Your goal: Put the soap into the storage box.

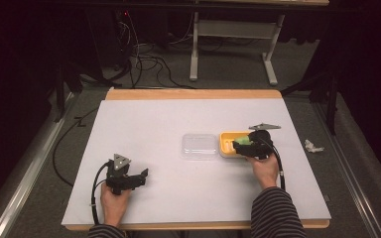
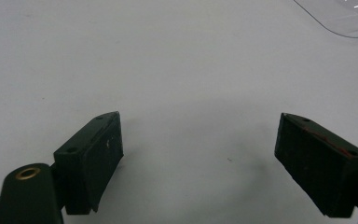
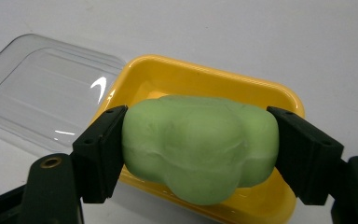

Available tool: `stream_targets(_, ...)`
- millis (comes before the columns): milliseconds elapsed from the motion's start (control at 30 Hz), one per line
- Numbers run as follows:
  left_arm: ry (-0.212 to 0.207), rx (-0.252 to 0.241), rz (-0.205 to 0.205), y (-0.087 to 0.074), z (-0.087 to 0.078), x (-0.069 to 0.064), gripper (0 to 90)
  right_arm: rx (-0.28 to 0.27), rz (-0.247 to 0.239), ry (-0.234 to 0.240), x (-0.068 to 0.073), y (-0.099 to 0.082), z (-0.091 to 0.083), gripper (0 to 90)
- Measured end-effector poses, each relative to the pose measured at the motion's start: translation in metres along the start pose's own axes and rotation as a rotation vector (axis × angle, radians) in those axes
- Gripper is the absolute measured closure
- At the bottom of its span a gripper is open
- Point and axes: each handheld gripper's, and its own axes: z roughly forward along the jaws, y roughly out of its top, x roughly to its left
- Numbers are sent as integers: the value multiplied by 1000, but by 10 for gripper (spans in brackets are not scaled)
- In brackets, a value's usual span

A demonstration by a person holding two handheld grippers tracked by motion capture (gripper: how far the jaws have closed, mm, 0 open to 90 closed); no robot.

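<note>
With the left gripper (image 1: 140, 177) resting wide open and empty at the near left, keep the right gripper (image 3: 200, 149) clamped on the green soap (image 3: 199, 145) and lower it level into the yellow dish (image 3: 256, 95) just right of the clear lid (image 3: 51, 93).

Right hand-held gripper (image 1: 241, 144) holds green lump (image 1: 243, 141) over yellow tray (image 1: 226, 143).

Your sleeves are dark with thin pale stripes. Each gripper, left gripper (image 1: 138, 177) and right gripper (image 1: 242, 144), is black, topped by a grey three-cornered plate, trailing a black cable. Beside the table (image 1: 188, 198) edge, the jaws show blocky pads with screw holes and brass-ringed pivots.
</note>
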Motion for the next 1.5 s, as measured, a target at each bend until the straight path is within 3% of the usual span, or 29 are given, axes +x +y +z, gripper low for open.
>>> stream_targets(67,1,-4,1,0,-1,0,158,-5,8,-4,-1,1,2,250)
stream_targets(167,4,-4,-11,0,1,0,159,-27,62,13,-2,1,6,250)
stream_targets(267,2,-2,1,0,0,1,159,-5,34,-9,2,3,12,250)
stream_targets(600,0,-8,-13,1,0,0,159,5,37,-27,7,3,26,249)
stream_targets(833,3,-9,-12,0,0,0,158,17,-25,-50,11,1,31,247)
stream_targets(900,5,-9,-7,0,0,0,158,38,-66,-71,13,-2,32,246)
stream_targets(967,9,0,-7,1,1,1,159,54,-72,-75,13,-7,36,246)
stream_targets(1033,9,3,-4,0,1,1,158,41,-29,-65,8,-10,38,246)
stream_targets(1167,15,2,1,0,2,0,159,48,-34,-84,7,-7,39,244)
stream_targets(1500,10,7,5,-1,2,0,158,4,18,-49,1,-6,28,171)
